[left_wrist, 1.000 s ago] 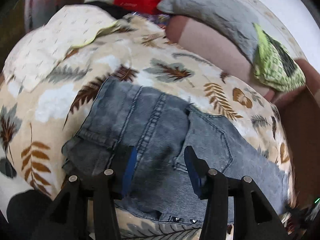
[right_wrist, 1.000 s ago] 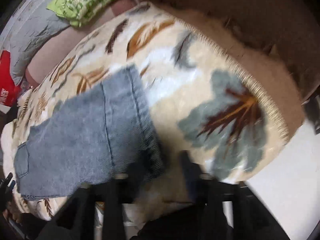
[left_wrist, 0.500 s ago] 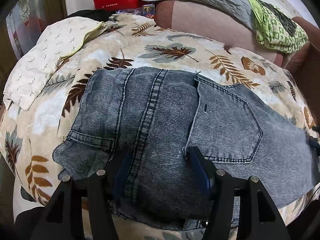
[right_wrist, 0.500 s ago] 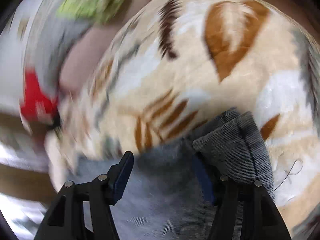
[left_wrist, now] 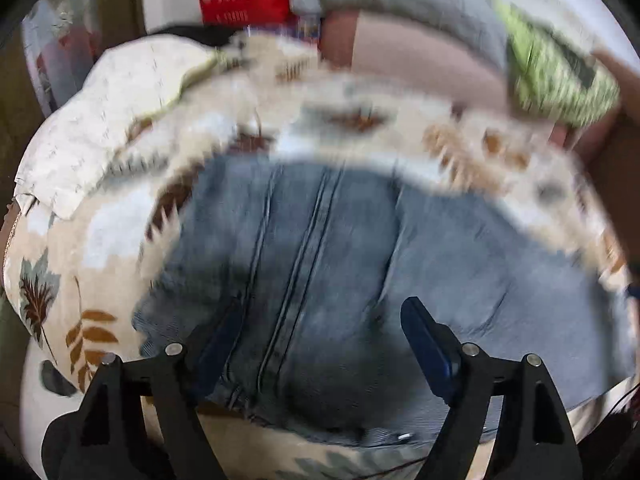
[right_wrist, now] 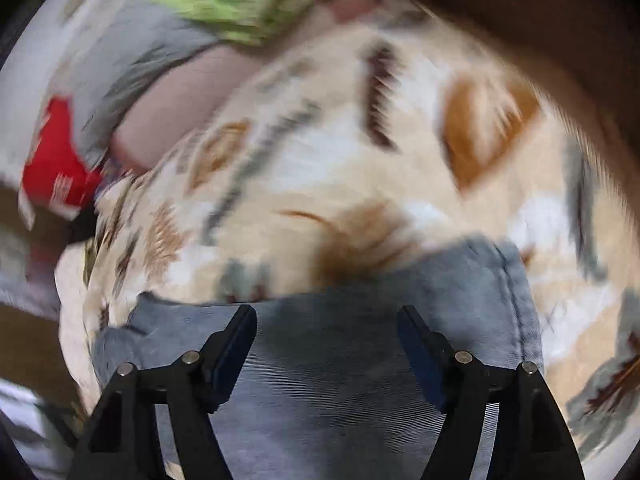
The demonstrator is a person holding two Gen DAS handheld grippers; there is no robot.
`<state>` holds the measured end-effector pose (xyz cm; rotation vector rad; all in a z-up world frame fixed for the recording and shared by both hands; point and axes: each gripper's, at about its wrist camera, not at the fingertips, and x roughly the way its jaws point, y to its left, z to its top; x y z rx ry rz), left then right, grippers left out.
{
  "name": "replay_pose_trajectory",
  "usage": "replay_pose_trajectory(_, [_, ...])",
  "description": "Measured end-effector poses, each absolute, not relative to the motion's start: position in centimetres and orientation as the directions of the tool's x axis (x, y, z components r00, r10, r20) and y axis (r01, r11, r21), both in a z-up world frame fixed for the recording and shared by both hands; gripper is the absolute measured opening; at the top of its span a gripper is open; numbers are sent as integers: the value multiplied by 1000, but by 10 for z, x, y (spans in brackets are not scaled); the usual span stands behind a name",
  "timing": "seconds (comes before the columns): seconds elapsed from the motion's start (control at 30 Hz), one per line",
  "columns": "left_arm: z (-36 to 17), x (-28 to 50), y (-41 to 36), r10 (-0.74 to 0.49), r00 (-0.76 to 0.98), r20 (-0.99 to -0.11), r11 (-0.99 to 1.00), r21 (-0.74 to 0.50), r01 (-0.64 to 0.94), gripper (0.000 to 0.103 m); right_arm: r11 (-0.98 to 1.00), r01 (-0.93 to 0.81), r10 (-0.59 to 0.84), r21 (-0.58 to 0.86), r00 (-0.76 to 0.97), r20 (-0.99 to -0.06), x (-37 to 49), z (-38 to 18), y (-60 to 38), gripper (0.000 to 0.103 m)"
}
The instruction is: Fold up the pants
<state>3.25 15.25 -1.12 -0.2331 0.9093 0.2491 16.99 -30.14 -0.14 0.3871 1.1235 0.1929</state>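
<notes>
Left wrist: left gripper [left_wrist: 320,332] just opened wide, fingers [left_wrist: 426,344] gripping nothing above grey jeans [left_wrist: 340,248] on leaf-print blanket [left_wrist: 100,240]; right wrist: right gripper [right_wrist: 326,344] likewise opening, empty, over jeans' hem.

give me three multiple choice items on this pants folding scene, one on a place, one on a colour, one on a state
1. Where do the jeans lie?
A. on a leaf-print blanket
B. on a bare wooden floor
C. on a hanger

2. What colour are the jeans?
A. black
B. washed grey-blue
C. red

3. How do the left gripper and right gripper stand?
A. both clamped on a sock
B. both spread apart above the denim
C. both shut on nothing

Answers: 1 A, leaf print surrounds the denim; 2 B, faded grey-blue in both views; 3 B, wide gaps between the fingers, which have just been opening.
</notes>
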Motion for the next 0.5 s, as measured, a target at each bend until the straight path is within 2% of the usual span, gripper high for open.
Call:
replay_pose_trajectory(0.1, [-1,37,151,152,606,-781,951,-52,-305,83,870,-112,486,480,367,-794,176,18,-244,76])
replay_pose_trajectory(0.2, [-38,50,164,168,447,-879,940,7,-341,83,776,-250,629,579,237,-740,181,14,-161,76])
replay_pose_trajectory(0.23, [-53,47,171,128,414,-901,934,-31,-355,85,761,-257,646,596,219,-731,184,9,-141,76])
replay_pose_trajectory(0.27, [-53,41,174,117,455,-883,929,-64,-364,87,735,-256,676,628,193,-711,188,-1,-115,76])
replay_pose_trajectory(0.33, [-52,37,175,121,454,-883,935,-51,-350,87,672,-254,737,696,130,-663,191,-20,-86,77])
replay_pose_trajectory(0.37, [-51,36,174,120,452,-884,937,-50,-347,87,648,-252,755,719,86,-650,193,-37,-69,78])
replay_pose_trajectory(0.43, [-46,35,175,109,432,-895,937,-53,-346,87,710,-216,681,670,-31,-732,192,-85,-41,79])
replay_pose_trajectory(0.5, [-32,27,180,93,475,-875,934,-88,-345,87,703,-241,692,669,17,-721,184,-69,-45,80])
